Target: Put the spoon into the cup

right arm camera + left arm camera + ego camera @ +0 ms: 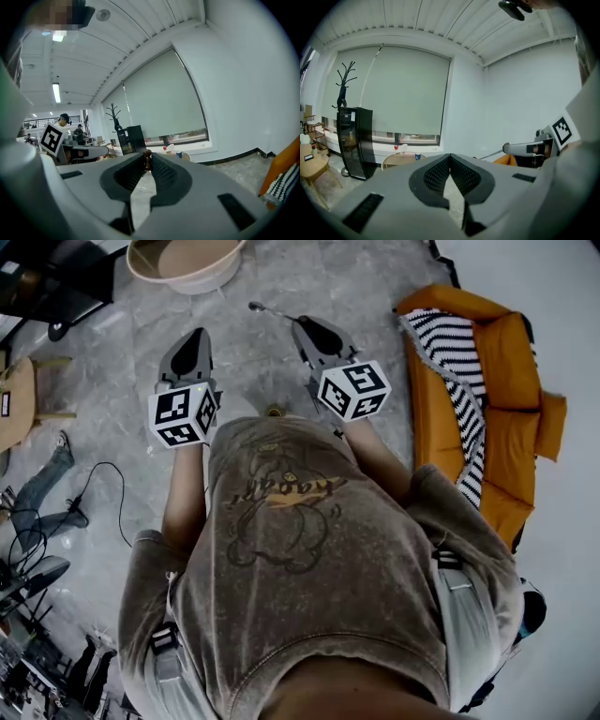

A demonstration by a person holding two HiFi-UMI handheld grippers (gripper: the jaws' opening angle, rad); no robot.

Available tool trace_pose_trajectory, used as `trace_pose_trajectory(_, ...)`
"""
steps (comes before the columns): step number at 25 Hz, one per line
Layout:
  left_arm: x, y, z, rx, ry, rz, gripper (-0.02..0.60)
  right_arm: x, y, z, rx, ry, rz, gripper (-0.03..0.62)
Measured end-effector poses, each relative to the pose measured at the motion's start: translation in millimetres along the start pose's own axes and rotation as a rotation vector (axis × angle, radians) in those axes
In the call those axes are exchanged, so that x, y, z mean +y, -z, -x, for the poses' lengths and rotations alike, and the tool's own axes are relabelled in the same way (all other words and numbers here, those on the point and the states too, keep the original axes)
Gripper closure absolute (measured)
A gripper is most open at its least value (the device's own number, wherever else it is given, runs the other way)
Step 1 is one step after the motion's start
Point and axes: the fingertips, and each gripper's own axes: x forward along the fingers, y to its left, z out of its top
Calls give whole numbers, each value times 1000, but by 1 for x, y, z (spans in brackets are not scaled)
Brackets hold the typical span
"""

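My right gripper (302,326) is shut on a thin metal spoon (267,308), which sticks out to the left of its tips over the floor. In the right gripper view a small brown piece (147,161) shows pinched between the tips of the right gripper (147,157). The left gripper view shows the spoon (490,153) as a thin rod beyond the right gripper. My left gripper (195,337) is level beside it, its tips (450,155) shut with nothing between them. A small blue cup (417,156) stands on a round table (393,161) far ahead.
The round beige table (187,261) is at the top of the head view. An orange sofa (506,343) with a striped blanket (459,362) lies to the right. A wooden stool (14,399) and cables (103,493) are at the left. A black cabinet (354,143) stands by the window.
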Motion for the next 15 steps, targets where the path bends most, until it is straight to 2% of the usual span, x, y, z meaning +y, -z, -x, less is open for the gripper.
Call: trace_pose_trajectory(15,15,-8,-32,-8,-19,-15,565,-33,0,-29,12,22,-23,533)
